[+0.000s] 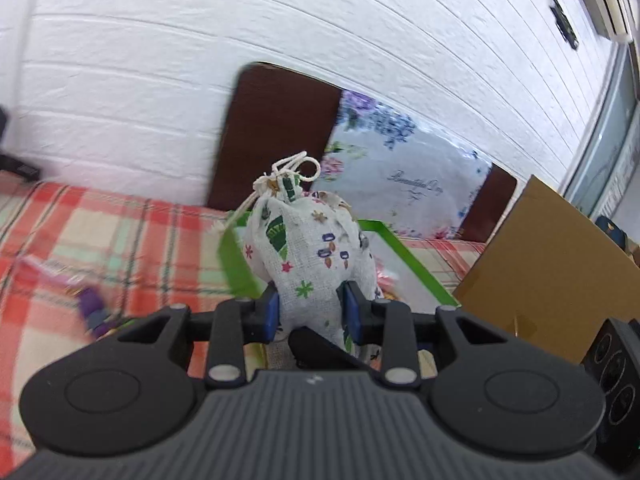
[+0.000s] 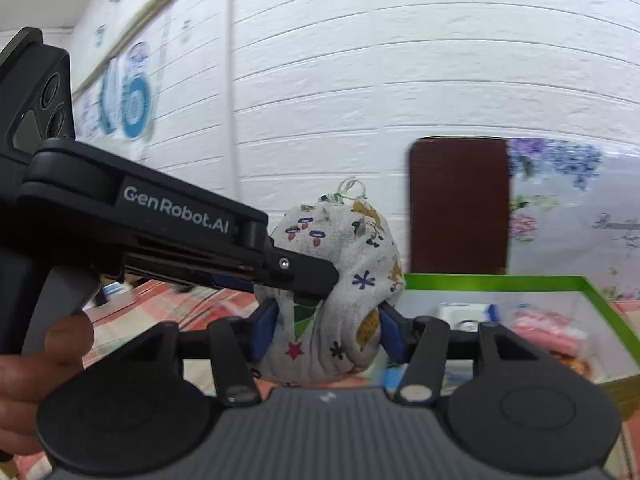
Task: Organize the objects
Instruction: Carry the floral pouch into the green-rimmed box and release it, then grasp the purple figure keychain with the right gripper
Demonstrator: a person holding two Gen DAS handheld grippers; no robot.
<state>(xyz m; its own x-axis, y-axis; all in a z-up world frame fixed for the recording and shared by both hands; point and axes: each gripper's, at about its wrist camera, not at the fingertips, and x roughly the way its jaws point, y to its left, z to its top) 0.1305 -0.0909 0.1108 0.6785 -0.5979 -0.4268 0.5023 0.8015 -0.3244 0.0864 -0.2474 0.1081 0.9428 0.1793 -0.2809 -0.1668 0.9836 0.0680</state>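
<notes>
My left claw (image 1: 313, 312) is clamped on the lower part of the printed cloth pouch (image 1: 308, 248), blue pads pressing into the fabric on both sides. My right claw (image 2: 326, 330) has the same pouch pinched too, its pads sunk into the bulging bottom. The pouch hangs upright between the two, tied cord on top, clear of the plaid surface (image 1: 120, 240) and just in front of the green-rimmed box (image 2: 600, 300).

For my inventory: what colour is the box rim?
Bright green box rim, clearest in the right wrist view.
</notes>
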